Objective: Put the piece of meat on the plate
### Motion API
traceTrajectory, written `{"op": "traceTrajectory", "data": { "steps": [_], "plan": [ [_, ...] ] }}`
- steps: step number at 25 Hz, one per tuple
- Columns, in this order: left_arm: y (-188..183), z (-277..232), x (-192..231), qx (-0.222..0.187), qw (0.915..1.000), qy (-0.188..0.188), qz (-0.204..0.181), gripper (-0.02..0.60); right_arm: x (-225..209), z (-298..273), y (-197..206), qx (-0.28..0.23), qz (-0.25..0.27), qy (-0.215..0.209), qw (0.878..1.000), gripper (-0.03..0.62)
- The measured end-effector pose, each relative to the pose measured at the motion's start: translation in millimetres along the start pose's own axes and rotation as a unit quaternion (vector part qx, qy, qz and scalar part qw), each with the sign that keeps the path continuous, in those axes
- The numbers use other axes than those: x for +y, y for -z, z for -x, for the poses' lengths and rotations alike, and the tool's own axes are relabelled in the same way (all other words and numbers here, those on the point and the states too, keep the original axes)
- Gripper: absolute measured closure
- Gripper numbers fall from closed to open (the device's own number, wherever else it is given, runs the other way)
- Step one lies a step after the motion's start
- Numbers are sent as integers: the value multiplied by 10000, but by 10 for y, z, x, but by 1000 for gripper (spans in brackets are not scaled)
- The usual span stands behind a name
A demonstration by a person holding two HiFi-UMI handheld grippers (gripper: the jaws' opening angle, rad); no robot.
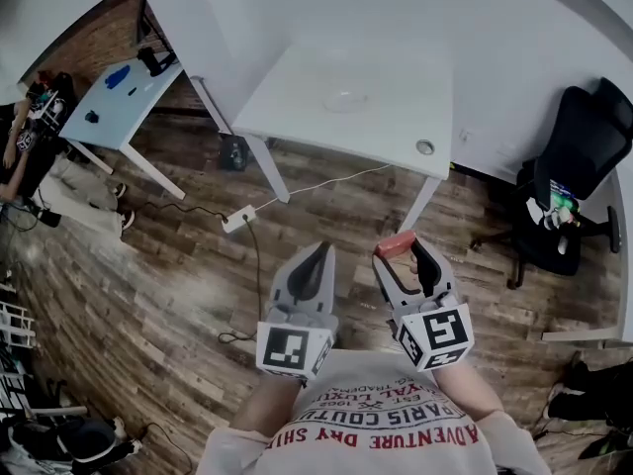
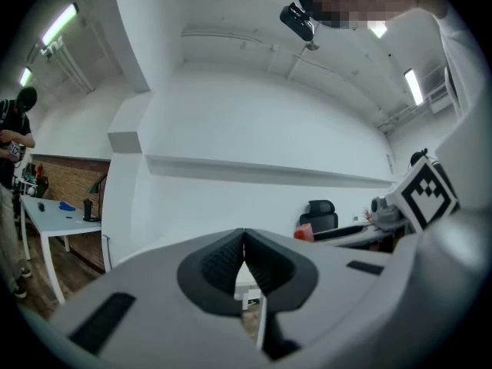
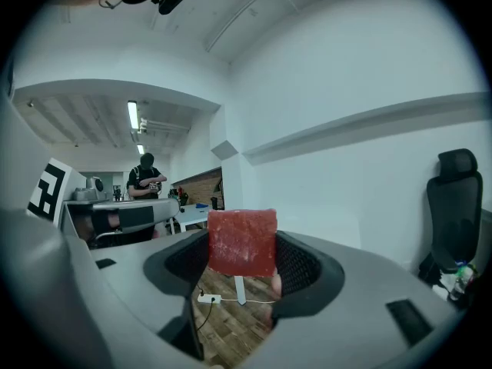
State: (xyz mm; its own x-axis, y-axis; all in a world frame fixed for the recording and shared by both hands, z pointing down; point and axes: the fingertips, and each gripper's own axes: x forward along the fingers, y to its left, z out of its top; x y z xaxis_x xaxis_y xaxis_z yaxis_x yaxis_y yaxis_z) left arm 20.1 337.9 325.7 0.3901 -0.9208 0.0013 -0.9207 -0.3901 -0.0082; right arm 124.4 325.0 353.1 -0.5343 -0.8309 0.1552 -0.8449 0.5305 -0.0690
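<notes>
Fingers (image 3: 301, 267) of the right gripper (image 1: 401, 255) pinch the piece of meat (image 3: 242, 243), a red square slab held upright between the pads at the gripper's tip. Left gripper (image 1: 318, 255): fingers (image 2: 221, 264) pressed together, nothing between them. Both grippers are side by side over the wood floor (image 1: 178, 285), well short of the white desk (image 1: 396, 117). A faint round plate (image 1: 344, 98) lies on that desk, well apart from the meat. A black office chair (image 1: 579, 156) stands right of the desk.
</notes>
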Motion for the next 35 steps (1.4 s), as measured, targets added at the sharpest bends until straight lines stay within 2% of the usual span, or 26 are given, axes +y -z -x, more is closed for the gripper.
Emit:
{"op": "traceTrajectory", "data": {
  "steps": [10,17,26,35],
  "plan": [
    [-71,-781,1517,114,9992,366,66,574,227,-1545,-318,106,-19,466,9989,318],
    [-55,-1188,2320,99,9983,570,112,574,309,-2327,-427,143,-144,825,9964,317],
    [238,-1706,2685,331,9958,771,364,574,107,-2834,-392,296,-268,970,9945,318],
    [325,-2630,2860,401,9955,820,243,574,-573,-3536,-406,258,-393,976,9941,318]
  ]
}}
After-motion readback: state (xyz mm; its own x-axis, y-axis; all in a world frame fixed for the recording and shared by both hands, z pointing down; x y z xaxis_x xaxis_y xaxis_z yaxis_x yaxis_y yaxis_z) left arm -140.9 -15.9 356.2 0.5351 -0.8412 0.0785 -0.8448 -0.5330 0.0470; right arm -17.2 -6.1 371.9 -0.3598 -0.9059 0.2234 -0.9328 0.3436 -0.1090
